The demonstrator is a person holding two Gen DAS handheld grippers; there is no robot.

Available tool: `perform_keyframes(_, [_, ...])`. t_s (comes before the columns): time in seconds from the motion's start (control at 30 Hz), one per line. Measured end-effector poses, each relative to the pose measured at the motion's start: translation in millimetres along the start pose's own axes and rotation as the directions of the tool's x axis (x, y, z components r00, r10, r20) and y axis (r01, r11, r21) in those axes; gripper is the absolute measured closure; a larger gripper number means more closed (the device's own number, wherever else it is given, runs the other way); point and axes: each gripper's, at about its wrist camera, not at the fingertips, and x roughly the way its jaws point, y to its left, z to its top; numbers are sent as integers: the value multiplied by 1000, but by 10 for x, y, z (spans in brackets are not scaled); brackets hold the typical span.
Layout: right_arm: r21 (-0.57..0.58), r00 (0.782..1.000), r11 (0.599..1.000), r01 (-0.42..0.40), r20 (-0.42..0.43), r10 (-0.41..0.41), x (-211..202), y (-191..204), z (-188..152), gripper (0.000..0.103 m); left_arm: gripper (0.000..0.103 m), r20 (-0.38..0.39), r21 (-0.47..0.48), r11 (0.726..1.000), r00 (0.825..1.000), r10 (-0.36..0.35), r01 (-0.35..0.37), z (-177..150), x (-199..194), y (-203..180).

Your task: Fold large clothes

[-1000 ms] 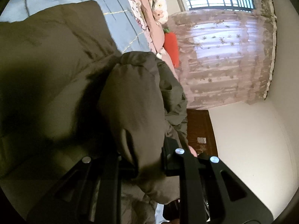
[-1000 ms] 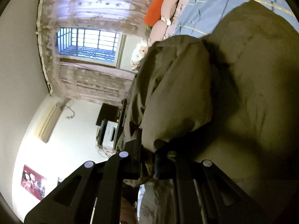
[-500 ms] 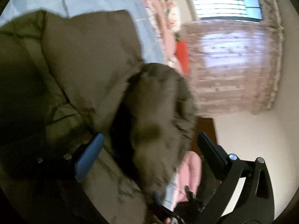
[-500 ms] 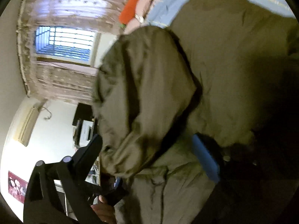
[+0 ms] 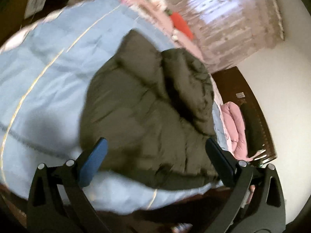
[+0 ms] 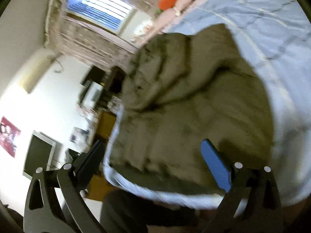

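A dark olive puffy jacket (image 5: 147,112) lies in a folded heap on the light blue bed cover (image 5: 48,73). It also shows in the right wrist view (image 6: 194,106), with a folded part lying on top at its far side. My left gripper (image 5: 155,151) is open and empty, held above the jacket's near edge. My right gripper (image 6: 153,153) is open and empty, also above the near edge. Both views are blurred by motion.
An orange carrot pillow (image 5: 181,25) and pink bedding (image 5: 236,128) lie along the bed's far and right sides. A dark wooden headboard (image 5: 250,104), curtained window (image 6: 101,13) and a desk with a monitor (image 6: 38,153) stand around the bed.
Both grippers have let go of the jacket fold they held a second ago, opened wide and pulled back and up. The fold now rests on the jacket.
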Motion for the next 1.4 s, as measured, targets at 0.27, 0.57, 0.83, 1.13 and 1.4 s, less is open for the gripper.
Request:
perform_keyframes(0.27, [129,999,991,38,-18,-36,-190,-540,-172,3,2,-77,-85,996,997,-27,20,-69,34,551])
perform_keyframes(0.57, [219,998,974,61,-32,-56,-63,-907,-217,3,2,-153,-150,986,984,-92,69,-66,439,759])
perform_keyframes(0.83, [218,998,975,37,-59,-25,142,-939,-312,5,2,-201,-131,988,973,-110,85,-119,650,684])
perform_keyframes(1.13, [171,998,984,40,-57,-31,225,-769,-338,51,3,-201,-129,983,968,-153,129,-150,750,554])
perform_keyframes(1.4, [187,998,982,-10,-55,20,229,-666,-280,79,85,-207,-160,982,969,-136,104,-149,863,598])
